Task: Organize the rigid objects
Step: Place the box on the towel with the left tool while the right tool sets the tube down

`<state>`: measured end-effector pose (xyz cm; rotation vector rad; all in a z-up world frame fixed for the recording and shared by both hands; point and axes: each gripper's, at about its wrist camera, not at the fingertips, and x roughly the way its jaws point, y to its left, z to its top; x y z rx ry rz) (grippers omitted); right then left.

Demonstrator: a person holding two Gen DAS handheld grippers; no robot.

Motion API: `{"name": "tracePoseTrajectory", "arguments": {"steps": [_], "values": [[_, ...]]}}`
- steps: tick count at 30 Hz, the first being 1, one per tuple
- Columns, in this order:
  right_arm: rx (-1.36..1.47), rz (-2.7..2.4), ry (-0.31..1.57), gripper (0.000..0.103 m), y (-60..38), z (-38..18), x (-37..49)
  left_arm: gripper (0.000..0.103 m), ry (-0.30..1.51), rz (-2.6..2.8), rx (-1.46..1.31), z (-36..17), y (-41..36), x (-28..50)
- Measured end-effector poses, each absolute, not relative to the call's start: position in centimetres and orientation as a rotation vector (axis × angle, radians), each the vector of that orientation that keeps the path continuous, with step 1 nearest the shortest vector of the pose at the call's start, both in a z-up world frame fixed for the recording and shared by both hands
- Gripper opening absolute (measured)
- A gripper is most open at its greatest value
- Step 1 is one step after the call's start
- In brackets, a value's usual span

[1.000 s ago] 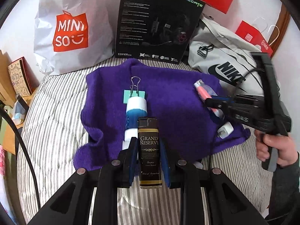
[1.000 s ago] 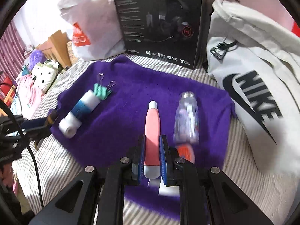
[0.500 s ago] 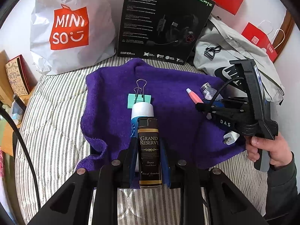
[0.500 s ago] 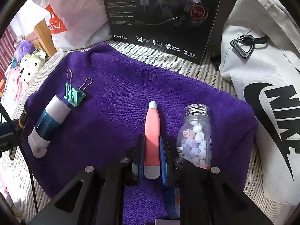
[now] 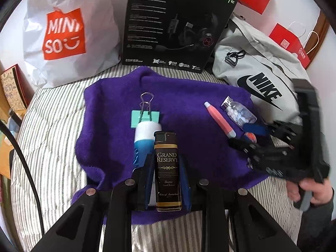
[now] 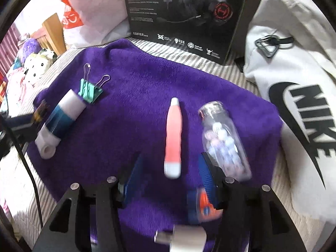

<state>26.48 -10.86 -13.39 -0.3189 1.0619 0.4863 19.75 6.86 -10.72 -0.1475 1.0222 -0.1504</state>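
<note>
Left wrist view: left hand-held gripper [image 5: 167, 168] clamps a black lighter [image 5: 168, 170] above the purple towel's [image 5: 189, 96] near edge, blue-white tube [image 5: 145, 140] and teal binder clip [image 5: 145, 117] just beyond. Right wrist view: right hand-held gripper [image 6: 171, 168] spread wide around the released pink pen [image 6: 173, 137] on the towel, bead bottle [image 6: 225, 142] just right; a white plug [image 6: 184, 238] shows only here.

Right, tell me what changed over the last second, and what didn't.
The right tongs opened and let go of the pink pen, which now lies loose on the purple towel beside the clear bottle. The left tongs remain shut on the Grand Reserve lighter; the binder clip and blue-and-white tube have not moved.
</note>
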Motion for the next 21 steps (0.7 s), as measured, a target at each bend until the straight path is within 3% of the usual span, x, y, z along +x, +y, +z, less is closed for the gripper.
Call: {"name": "tracePoseTrajectory", "arguments": {"steps": [21], "values": [[-0.153, 0.479, 0.99, 0.055, -19.4, -7.9, 17.8, 0.023, 1.085, -0.083, -0.063, -15.1, 2.8, 27.6]]}}
